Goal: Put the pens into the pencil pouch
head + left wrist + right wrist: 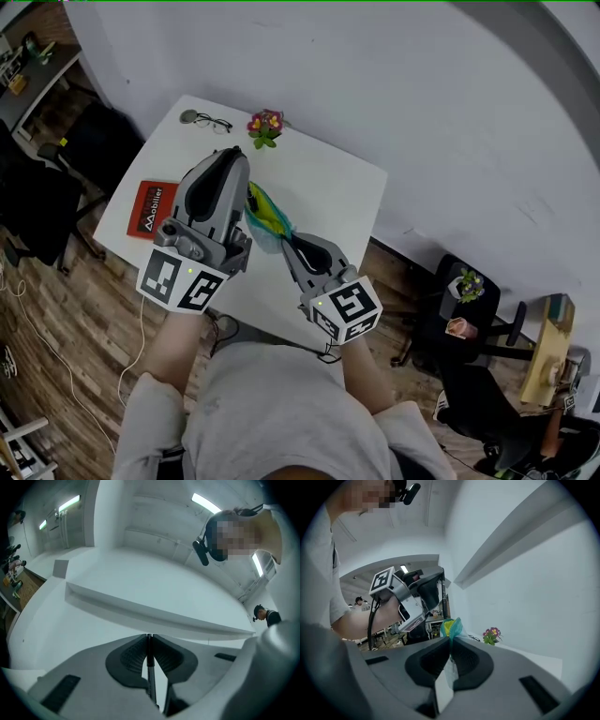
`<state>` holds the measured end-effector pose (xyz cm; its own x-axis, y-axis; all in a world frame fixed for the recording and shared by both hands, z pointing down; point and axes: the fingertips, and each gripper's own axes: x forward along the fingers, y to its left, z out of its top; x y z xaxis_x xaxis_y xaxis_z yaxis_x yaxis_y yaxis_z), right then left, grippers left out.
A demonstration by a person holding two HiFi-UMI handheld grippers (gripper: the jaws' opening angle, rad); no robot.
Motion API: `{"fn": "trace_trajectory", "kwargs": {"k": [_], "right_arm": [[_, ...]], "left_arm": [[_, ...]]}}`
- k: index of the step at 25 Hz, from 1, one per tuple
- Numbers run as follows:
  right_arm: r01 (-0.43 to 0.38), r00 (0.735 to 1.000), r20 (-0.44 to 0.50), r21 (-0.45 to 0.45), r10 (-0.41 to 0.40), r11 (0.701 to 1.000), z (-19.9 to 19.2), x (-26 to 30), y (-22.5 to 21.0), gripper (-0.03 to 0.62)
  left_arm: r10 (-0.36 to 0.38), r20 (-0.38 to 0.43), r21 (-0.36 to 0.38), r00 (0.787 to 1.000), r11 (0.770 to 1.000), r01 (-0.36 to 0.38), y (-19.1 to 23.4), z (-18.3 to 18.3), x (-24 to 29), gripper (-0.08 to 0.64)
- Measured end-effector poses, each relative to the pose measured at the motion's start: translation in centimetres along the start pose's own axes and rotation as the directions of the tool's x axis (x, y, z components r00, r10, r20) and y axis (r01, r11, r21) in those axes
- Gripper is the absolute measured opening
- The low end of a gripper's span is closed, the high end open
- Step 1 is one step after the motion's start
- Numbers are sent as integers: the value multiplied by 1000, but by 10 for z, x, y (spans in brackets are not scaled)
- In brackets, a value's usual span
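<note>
In the head view both grippers are raised over the white table (328, 187). Between them hangs the teal and yellow pencil pouch (267, 216). My right gripper (292, 242) is shut on the pouch's edge; in the right gripper view the pouch (451, 626) rises from between the jaws of the right gripper (451, 643). My left gripper (225, 173) is tilted upward. In the left gripper view the left gripper (149, 637) is shut on a thin dark pen (150, 667) that runs straight along the jaws. No other pens are in view.
A red book (150, 208) lies at the table's left edge. Glasses (211, 122) and a small flower pot (265, 127) sit at the far edge. The flowers (491, 634) also show in the right gripper view. Chairs (469, 309) stand on the floor to the right.
</note>
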<state>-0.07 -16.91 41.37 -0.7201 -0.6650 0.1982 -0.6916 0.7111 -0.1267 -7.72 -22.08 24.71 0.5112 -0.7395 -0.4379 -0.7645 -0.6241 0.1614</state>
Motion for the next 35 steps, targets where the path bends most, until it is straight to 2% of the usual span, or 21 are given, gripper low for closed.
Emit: {"fn": "trace_trajectory", "kwargs": {"k": [6,15,19,22,25,28,32,35], "right_arm": [[-27,999,22,-9,27,1000,5,-7,7,40],[-51,996,69,14,50,999,17,-14,8,40],[-53,996,76,18,51,998,18,-14,8,40],[-43,996,75,19,41,999,18,-14,8,40],[-22,997,71,24,20,999,15,-14,1,40],[8,998,65,32,-10,999,13,-13,-6,40],[50,997,54,39,-52,998,11,-9,-14,40],[74,996,46,52,-77,996,9,-4,-17,38]], "left_arm": [[-6,-17,26,1000,1000,6,-13,-12,-2,58],[-27,-45,14,999,1000,27,-22,-20,-4,58],[-39,-63,-5,997,999,39,-23,-20,-5,81],[0,-89,-2,996,1000,-1,-13,-20,-8,83],[66,-160,-19,985,997,-69,12,-30,-13,53],[128,-285,-44,950,988,-147,44,-52,-24,26],[208,-479,-37,853,966,-257,86,-100,-47,26],[241,-573,-35,783,948,-317,115,-133,-60,26]]}}
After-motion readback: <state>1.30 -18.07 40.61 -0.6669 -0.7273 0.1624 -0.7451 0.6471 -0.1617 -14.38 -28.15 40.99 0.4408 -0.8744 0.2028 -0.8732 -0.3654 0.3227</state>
